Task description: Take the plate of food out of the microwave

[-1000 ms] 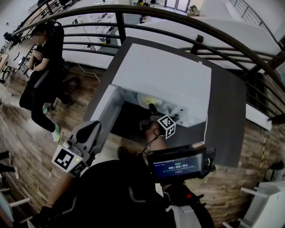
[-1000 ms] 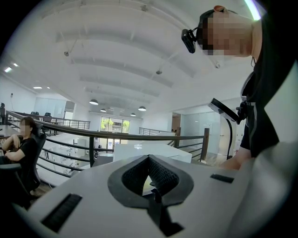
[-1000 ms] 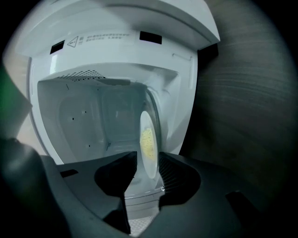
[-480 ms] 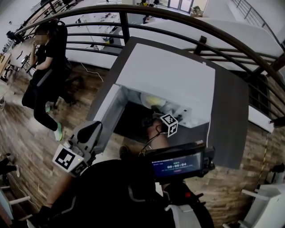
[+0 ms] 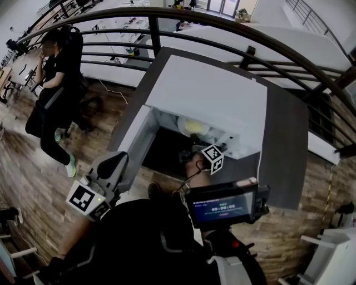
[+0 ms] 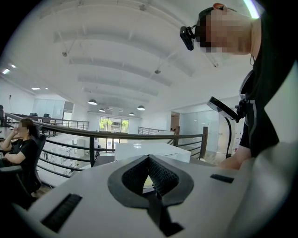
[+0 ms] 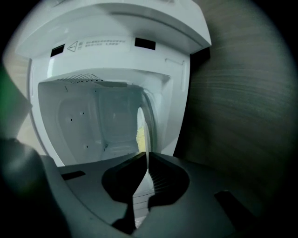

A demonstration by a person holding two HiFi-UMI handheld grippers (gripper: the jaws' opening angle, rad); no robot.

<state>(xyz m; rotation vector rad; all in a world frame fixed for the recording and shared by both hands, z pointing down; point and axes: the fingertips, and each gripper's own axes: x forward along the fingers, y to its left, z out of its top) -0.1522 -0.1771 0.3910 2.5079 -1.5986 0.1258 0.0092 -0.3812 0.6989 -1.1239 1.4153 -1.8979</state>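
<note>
A white microwave [image 5: 208, 103] stands on a dark table [image 5: 286, 145], its door [image 5: 132, 139] swung open at the left. A white plate [image 5: 193, 127] of yellow food lies at the mouth of the cavity. My right gripper [image 5: 192, 149] reaches into that mouth; its jaws have just been closing with the plate's rim between them. In the right gripper view, which is rolled sideways, the plate [image 7: 145, 135] shows edge-on with the yellow food [image 7: 138, 135] beside it, and my right gripper [image 7: 147, 160] is shut on its rim. My left gripper [image 5: 105, 172] hangs low at the left, away from the microwave, and is shut [image 6: 149, 158] on nothing.
A dark curved railing [image 5: 167, 16] runs behind the table. A person [image 5: 55, 67] sits at the far left on the wooden floor. A small screen [image 5: 222, 203] is mounted at my chest. White furniture [image 5: 334, 250] stands at the bottom right.
Little differs. The right gripper stays at the microwave's mouth and the left gripper keeps its place. The plate shows a little more fully in the head view.
</note>
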